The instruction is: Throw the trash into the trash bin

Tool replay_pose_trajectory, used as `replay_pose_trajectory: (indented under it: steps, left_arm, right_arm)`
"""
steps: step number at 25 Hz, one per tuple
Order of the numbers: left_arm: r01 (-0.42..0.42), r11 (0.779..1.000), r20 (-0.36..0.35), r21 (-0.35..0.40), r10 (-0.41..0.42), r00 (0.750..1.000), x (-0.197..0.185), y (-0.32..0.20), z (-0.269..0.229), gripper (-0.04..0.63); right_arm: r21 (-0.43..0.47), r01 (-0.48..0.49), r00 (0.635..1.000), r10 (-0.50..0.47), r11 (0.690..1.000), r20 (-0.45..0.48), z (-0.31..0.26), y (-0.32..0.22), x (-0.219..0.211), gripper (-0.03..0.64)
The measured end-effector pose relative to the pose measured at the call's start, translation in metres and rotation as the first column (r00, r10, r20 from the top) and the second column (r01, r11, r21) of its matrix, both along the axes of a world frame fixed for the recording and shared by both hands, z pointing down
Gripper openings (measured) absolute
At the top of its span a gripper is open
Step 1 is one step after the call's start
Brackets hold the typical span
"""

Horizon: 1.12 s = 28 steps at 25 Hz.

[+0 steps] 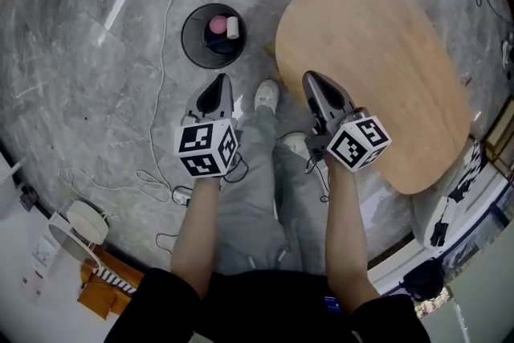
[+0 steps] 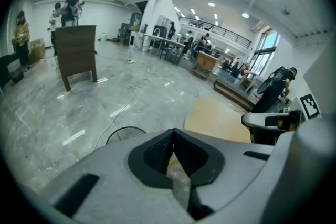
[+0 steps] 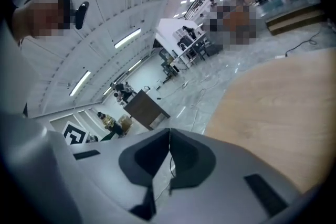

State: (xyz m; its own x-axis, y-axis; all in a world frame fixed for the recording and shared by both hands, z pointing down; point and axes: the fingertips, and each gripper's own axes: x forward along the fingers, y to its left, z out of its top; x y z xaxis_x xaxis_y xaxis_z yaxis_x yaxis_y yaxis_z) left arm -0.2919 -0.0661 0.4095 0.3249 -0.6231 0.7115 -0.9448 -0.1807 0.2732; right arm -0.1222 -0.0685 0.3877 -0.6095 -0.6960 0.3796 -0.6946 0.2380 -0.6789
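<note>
A black round trash bin (image 1: 210,38) stands on the grey floor ahead of the person's feet. Inside it lie a pink piece of trash (image 1: 218,25) and a white one (image 1: 233,27). My left gripper (image 1: 218,84) hangs just short of the bin, shut, with nothing between its jaws. My right gripper (image 1: 312,79) is over the near edge of the wooden table (image 1: 377,44), also shut and empty. The left gripper view shows the left gripper (image 2: 172,134) with its tips touching, and a curve of the bin's rim (image 2: 119,130) beyond. In the right gripper view the right gripper (image 3: 169,131) is shut beside the table top (image 3: 278,107).
White cables (image 1: 157,92) trail over the floor left of the bin. A white appliance (image 1: 79,222) sits at the lower left. The person's shoes (image 1: 267,95) stand between the grippers. A brown cabinet (image 2: 76,50) and people stand far off in the hall.
</note>
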Motion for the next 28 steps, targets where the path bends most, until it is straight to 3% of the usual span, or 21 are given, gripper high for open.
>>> replay_pose_trajectory:
  steps: [3, 7, 14, 20, 28]
  left_arm:
    - [-0.116, 0.992, -0.029, 0.055, 0.118, 0.993, 0.062, -0.014, -0.050, 0.006]
    - [-0.222, 0.968, -0.076, 0.115, 0.231, 0.970, 0.146, -0.009, -0.115, 0.006]
    - [-0.404, 0.885, -0.140, 0.233, 0.442, 0.886, 0.282, 0.014, -0.216, 0.006]
    - [-0.455, 0.845, -0.147, 0.282, 0.507, 0.849, 0.339, 0.038, -0.279, 0.006]
    - [-0.494, 0.748, -0.113, 0.444, 0.593, 0.797, 0.404, 0.048, -0.386, 0.006]
  right_arm:
    - [0.072, -0.139, 0.990, 0.141, 0.988, -0.028, -0.060, -0.001, 0.063, 0.012]
    - [0.146, -0.245, 0.965, 0.256, 0.958, -0.061, -0.131, 0.016, 0.141, 0.012]
    - [0.283, -0.400, 0.887, 0.446, 0.872, -0.121, -0.235, 0.060, 0.257, 0.011]
    - [0.412, -0.528, 0.785, 0.611, 0.743, -0.096, -0.327, 0.099, 0.342, 0.011]
    - [0.553, -0.503, 0.691, 0.693, 0.665, -0.205, -0.429, 0.136, 0.406, 0.011]
